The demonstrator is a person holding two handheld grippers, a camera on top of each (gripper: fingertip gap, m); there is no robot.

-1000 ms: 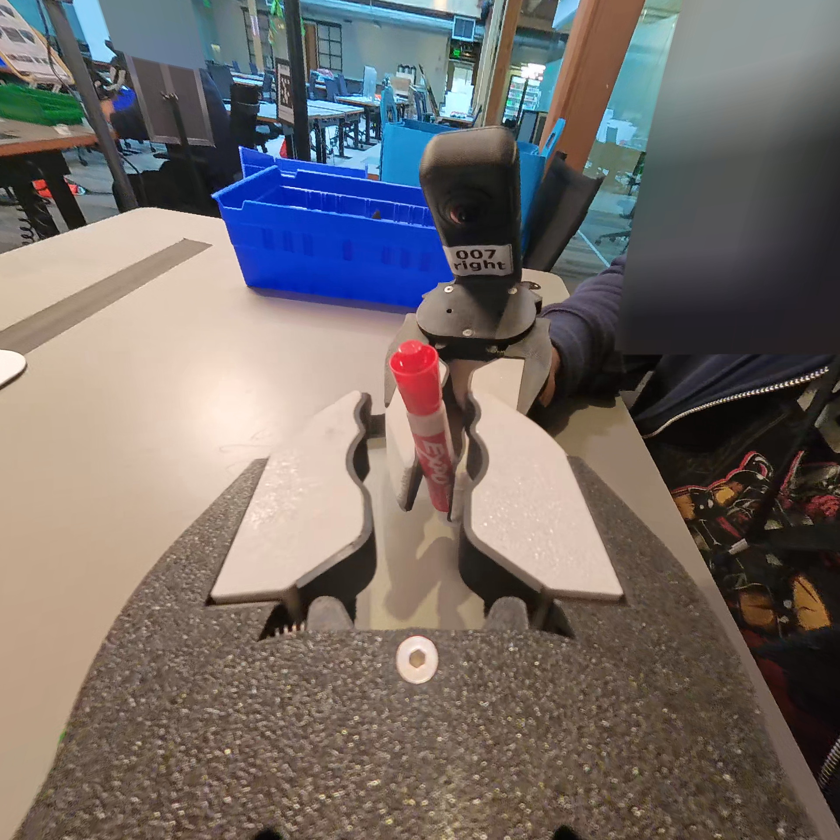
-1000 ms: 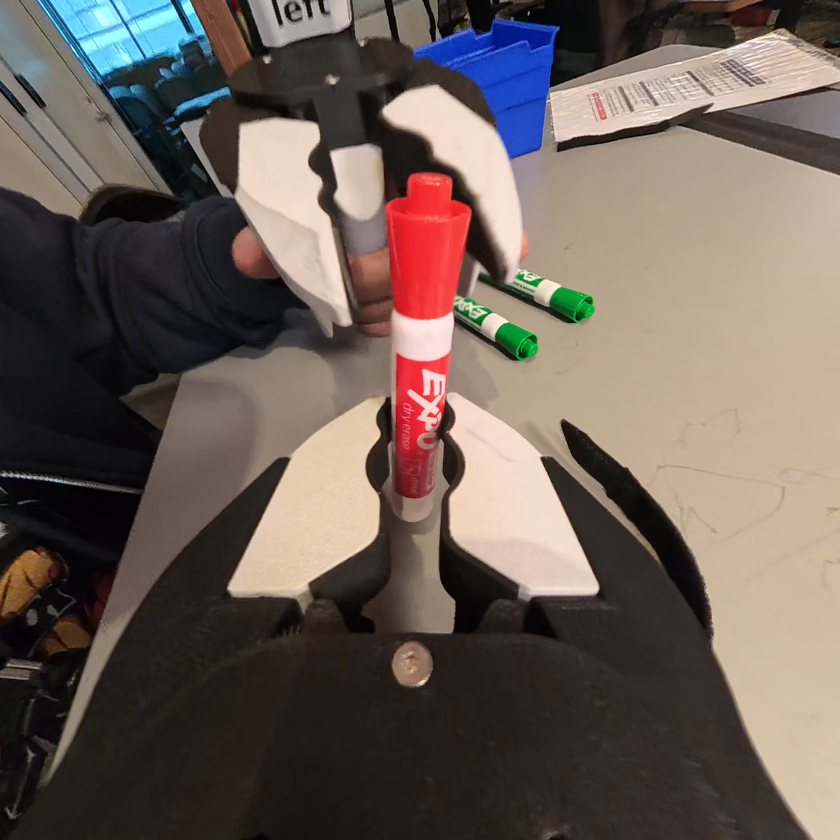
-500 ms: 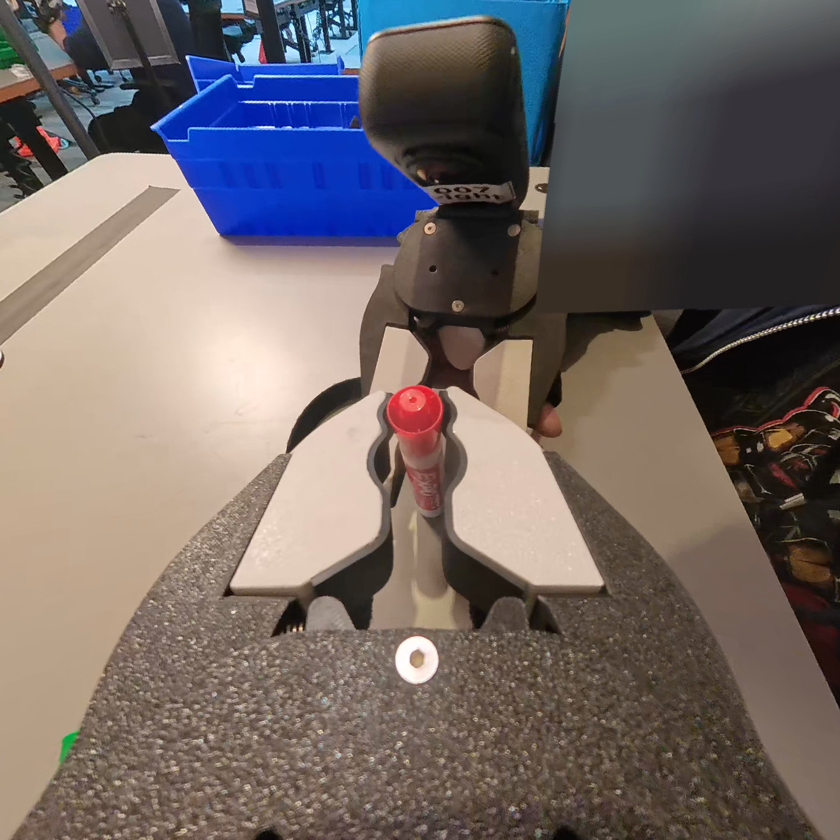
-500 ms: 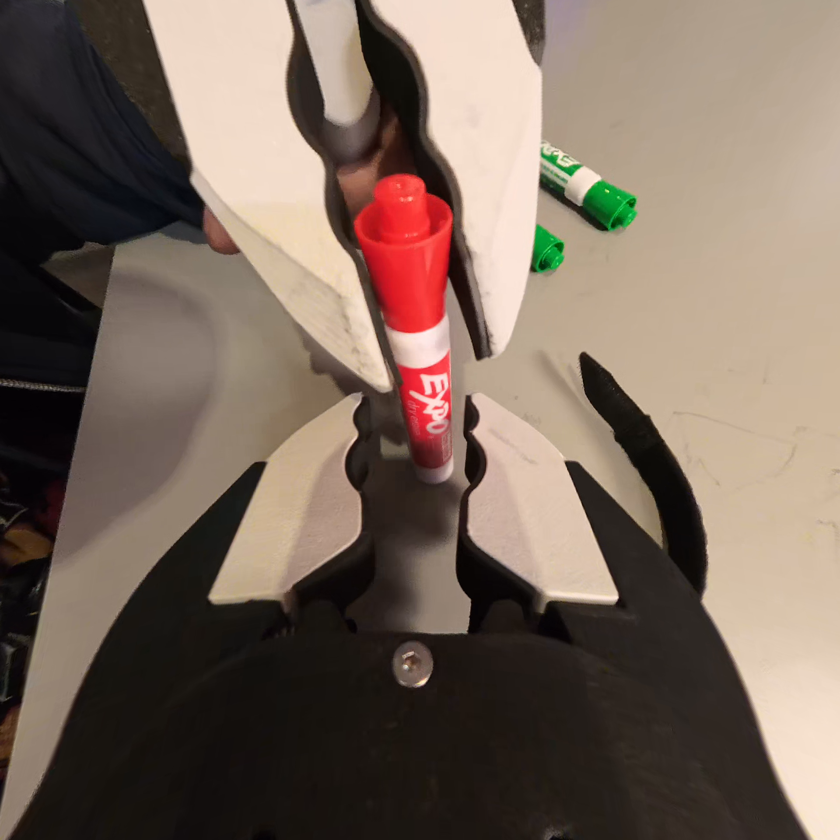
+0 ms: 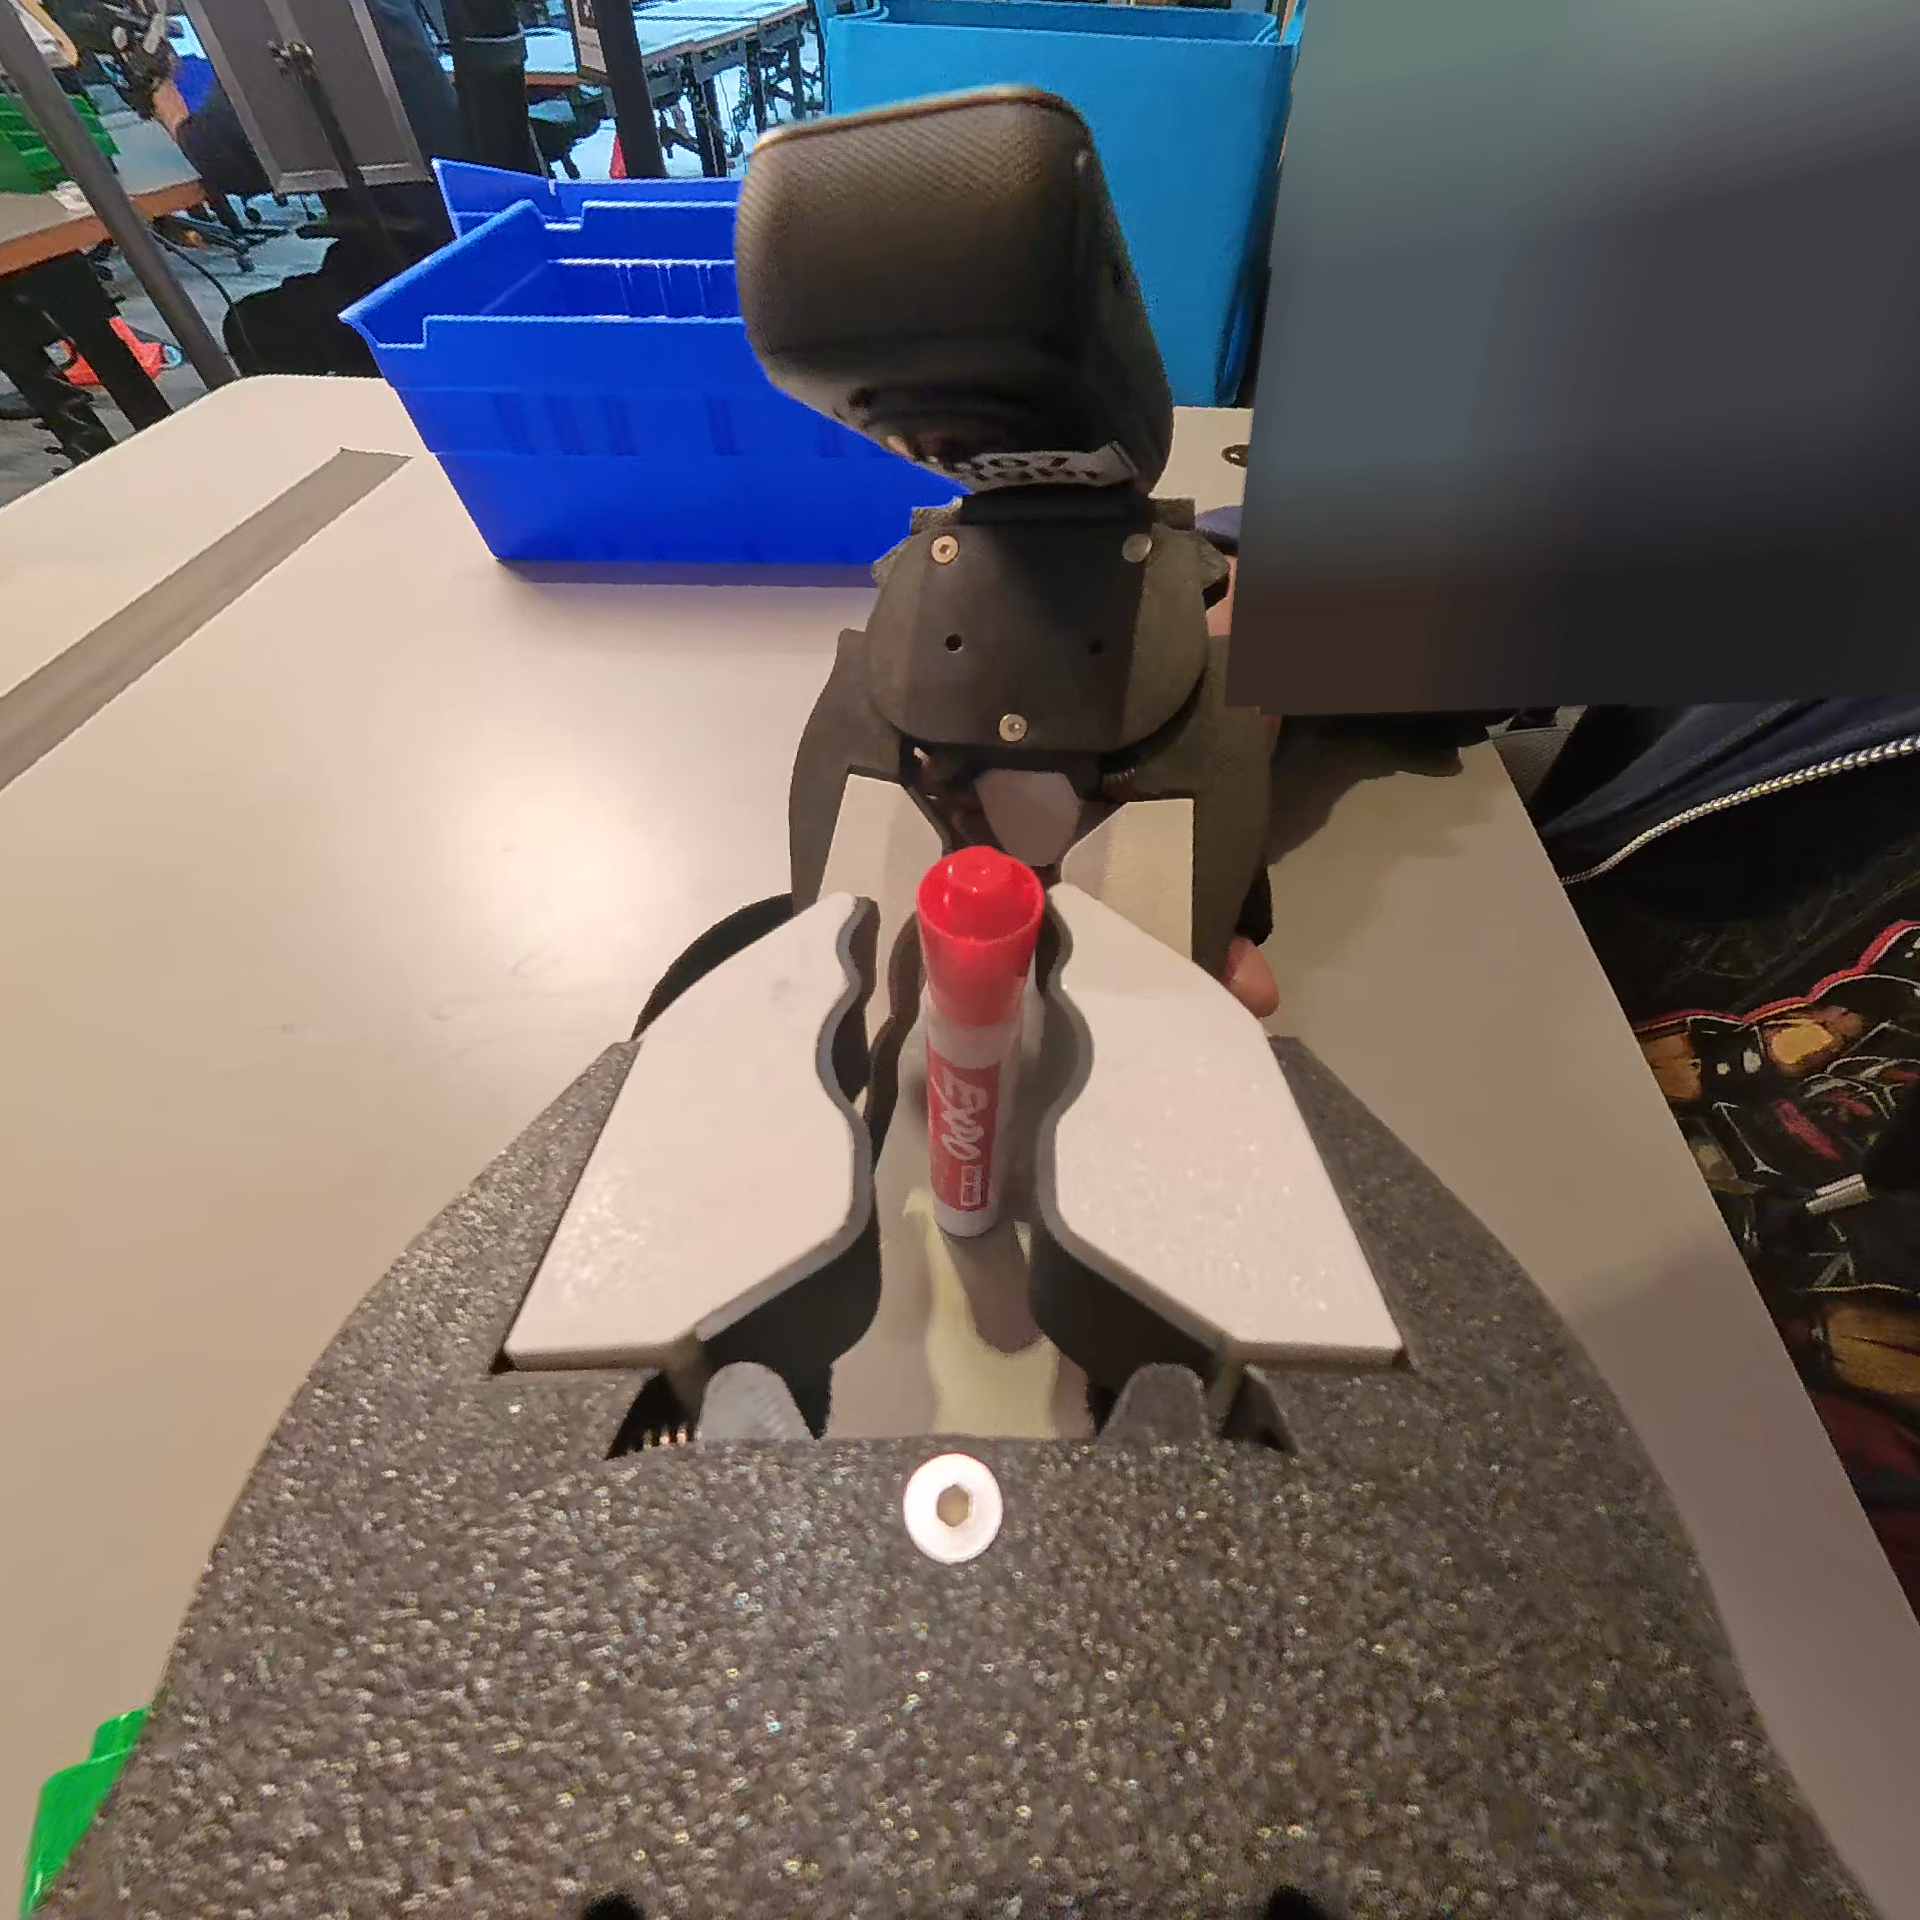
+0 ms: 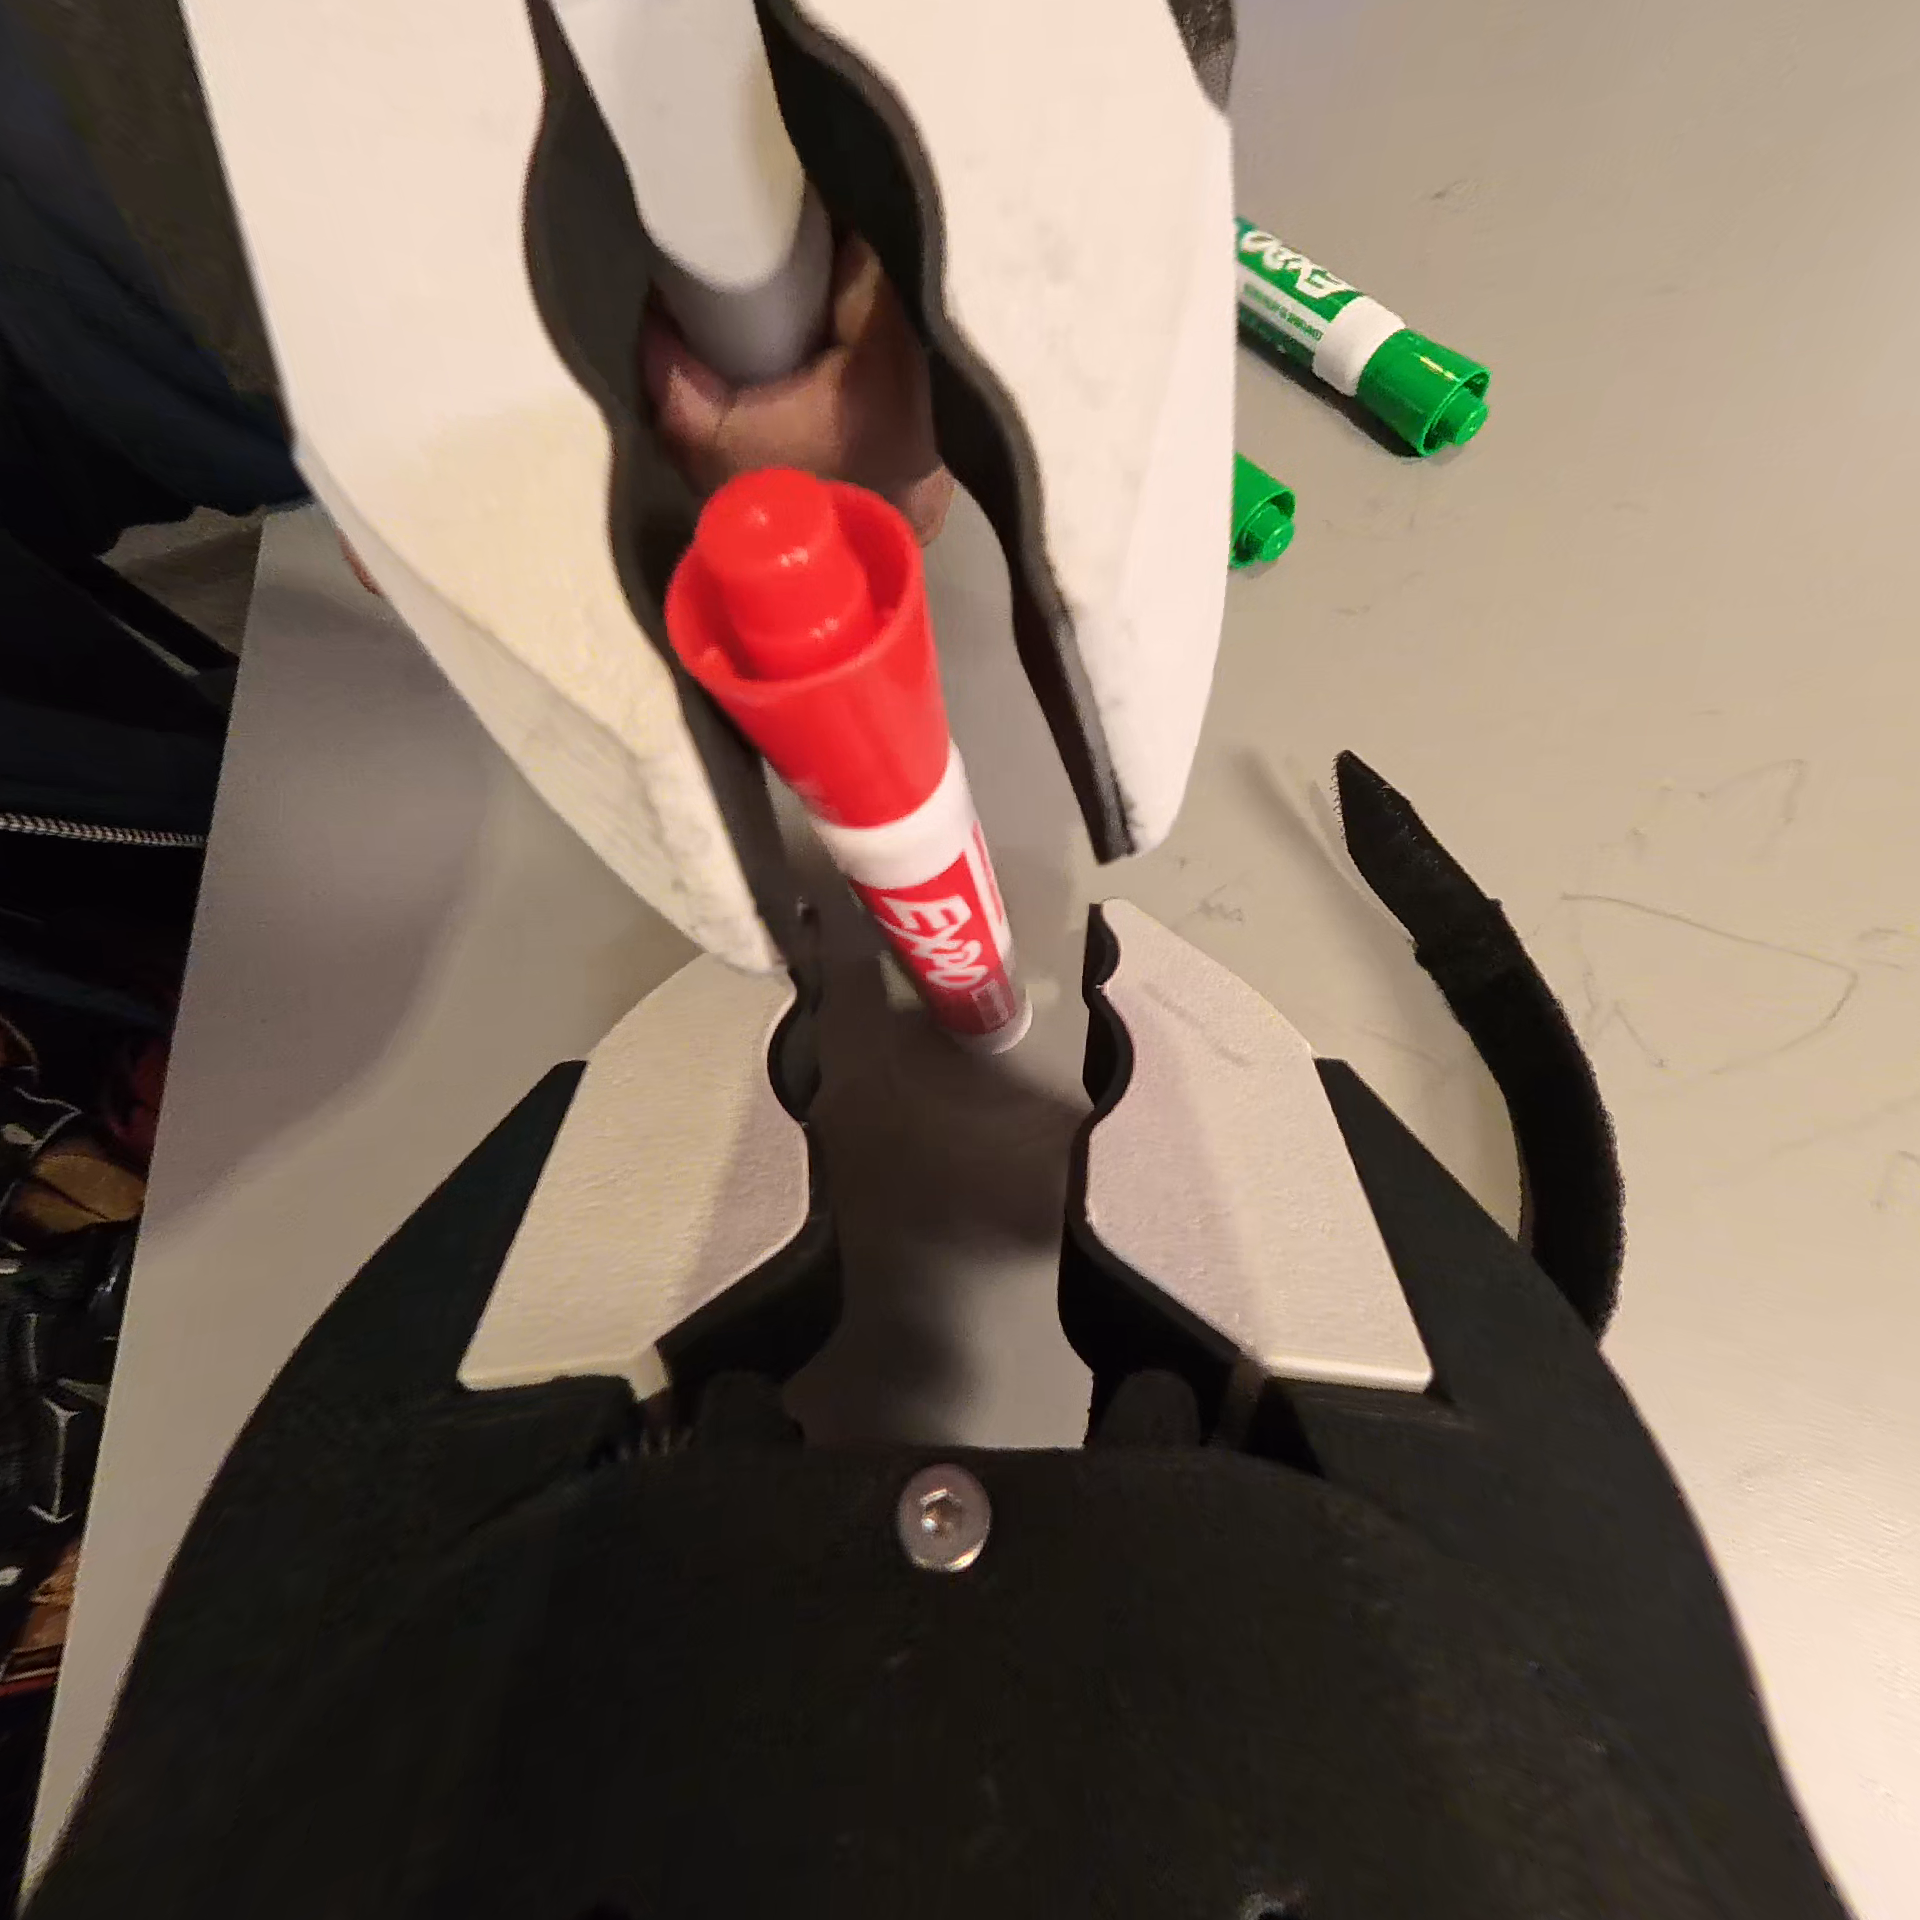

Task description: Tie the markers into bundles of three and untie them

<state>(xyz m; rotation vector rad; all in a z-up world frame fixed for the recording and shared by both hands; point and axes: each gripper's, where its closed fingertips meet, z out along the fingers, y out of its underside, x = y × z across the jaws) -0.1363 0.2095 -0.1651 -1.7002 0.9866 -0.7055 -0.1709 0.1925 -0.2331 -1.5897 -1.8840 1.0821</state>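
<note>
The red marker (image 5: pixel 975 1049) is seen upright on the bench (image 5: pixel 416 831), between the parted fingers of the left hand-held gripper (image 5: pixel 951 1039); the right hand-held gripper (image 6: pixel 945 1008) is spread wide, empty. Light, rigid and slick, it is judged best pinched mid-barrel. 2 green markers (image 6: pixel 1361 343) lie apart.

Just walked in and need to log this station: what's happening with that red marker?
A person holds tongs in each hand, facing each other over the table. A red marker stands on end, tilted, between the open left tongs, its cap seemingly resting against one finger. The right tongs are open too, just short of its base. Two green markers and a black strap lie nearby, unbundled.
</note>
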